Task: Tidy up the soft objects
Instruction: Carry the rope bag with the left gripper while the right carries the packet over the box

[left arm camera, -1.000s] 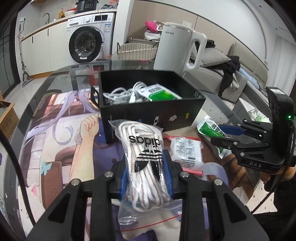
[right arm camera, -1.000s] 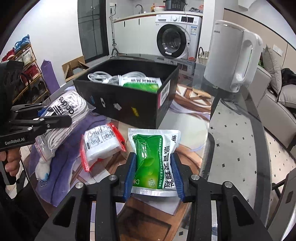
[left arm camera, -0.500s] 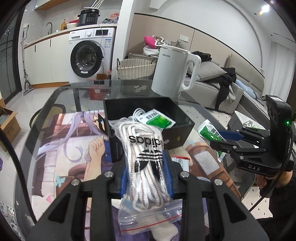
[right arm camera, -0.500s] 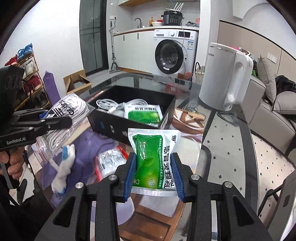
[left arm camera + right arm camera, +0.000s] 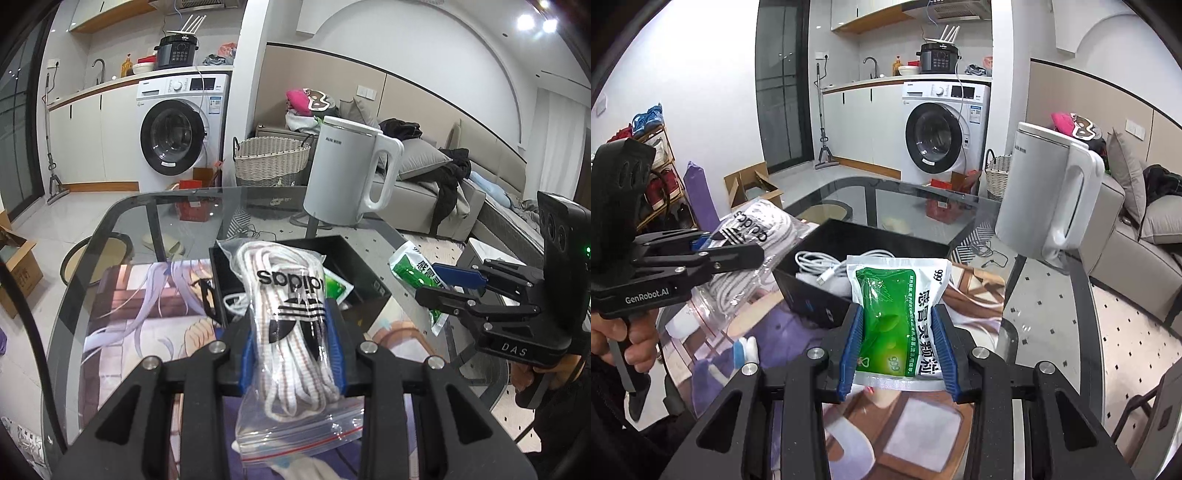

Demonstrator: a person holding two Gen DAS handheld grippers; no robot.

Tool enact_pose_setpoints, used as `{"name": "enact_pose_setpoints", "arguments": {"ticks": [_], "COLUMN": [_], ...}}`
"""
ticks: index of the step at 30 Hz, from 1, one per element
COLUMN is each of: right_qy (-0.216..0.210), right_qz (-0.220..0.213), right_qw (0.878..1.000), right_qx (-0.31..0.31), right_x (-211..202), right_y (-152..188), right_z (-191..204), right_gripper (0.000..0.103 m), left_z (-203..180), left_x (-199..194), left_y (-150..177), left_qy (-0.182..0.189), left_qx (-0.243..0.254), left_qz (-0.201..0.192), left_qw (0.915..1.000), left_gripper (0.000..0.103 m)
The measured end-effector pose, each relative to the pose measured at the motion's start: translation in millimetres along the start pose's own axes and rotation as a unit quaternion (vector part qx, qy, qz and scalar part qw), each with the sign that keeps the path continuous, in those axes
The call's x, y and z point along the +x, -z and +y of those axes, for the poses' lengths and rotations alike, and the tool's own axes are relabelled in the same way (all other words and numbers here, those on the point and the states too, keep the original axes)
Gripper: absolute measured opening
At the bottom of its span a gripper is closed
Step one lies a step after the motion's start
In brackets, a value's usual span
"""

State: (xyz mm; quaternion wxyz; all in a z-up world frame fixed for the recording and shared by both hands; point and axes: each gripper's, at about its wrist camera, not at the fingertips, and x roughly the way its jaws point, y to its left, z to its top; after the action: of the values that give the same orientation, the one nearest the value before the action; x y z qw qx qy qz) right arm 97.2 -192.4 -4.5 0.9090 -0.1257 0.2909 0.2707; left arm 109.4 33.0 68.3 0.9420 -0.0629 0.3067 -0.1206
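Note:
My left gripper [image 5: 291, 354] is shut on a clear zip bag of white adidas laces [image 5: 291, 321] and holds it high above the table, in front of the black box [image 5: 369, 273]. My right gripper [image 5: 897, 347] is shut on a green-and-white medicine pouch [image 5: 897, 310], also lifted above the table. The black box [image 5: 871, 240] holds white cables [image 5: 820, 262] and another green pouch [image 5: 338, 288]. Each gripper shows in the other's view: the left gripper [image 5: 738, 254] with the laces bag [image 5: 753, 236], the right gripper [image 5: 443, 284] with the pouch [image 5: 413, 269].
A white electric kettle [image 5: 347, 170] stands on the glass table [image 5: 155, 206] behind the box. A printed mat [image 5: 140, 306] covers the table. A white sock with a blue tip [image 5: 744, 350] lies on purple cloth below. A washing machine [image 5: 177, 129] and sofa [image 5: 461, 199] stand beyond.
Both grippers have risen well above the table with their loads. The box and the red-edged packet have dropped lower and farther in view; the packet is out of sight.

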Motion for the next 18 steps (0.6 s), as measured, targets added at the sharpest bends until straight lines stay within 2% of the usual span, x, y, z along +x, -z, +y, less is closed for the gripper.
{"name": "enact_pose_setpoints", "arguments": {"ticks": [18], "right_qy": [-0.009], "right_qz": [-0.010], "right_qw": [1.000], "right_qx": [-0.012], "right_x": [30.1], "right_y": [-33.0], "right_z": [3.9], "right_gripper": [0.038], "left_z": [10.5], "left_x": [38.3], "left_y": [-30.2], "left_qy": [0.006], "left_qx": [0.002], "left_qz": [-0.006], "left_qw": [1.0000], "left_gripper": [0.031]}}
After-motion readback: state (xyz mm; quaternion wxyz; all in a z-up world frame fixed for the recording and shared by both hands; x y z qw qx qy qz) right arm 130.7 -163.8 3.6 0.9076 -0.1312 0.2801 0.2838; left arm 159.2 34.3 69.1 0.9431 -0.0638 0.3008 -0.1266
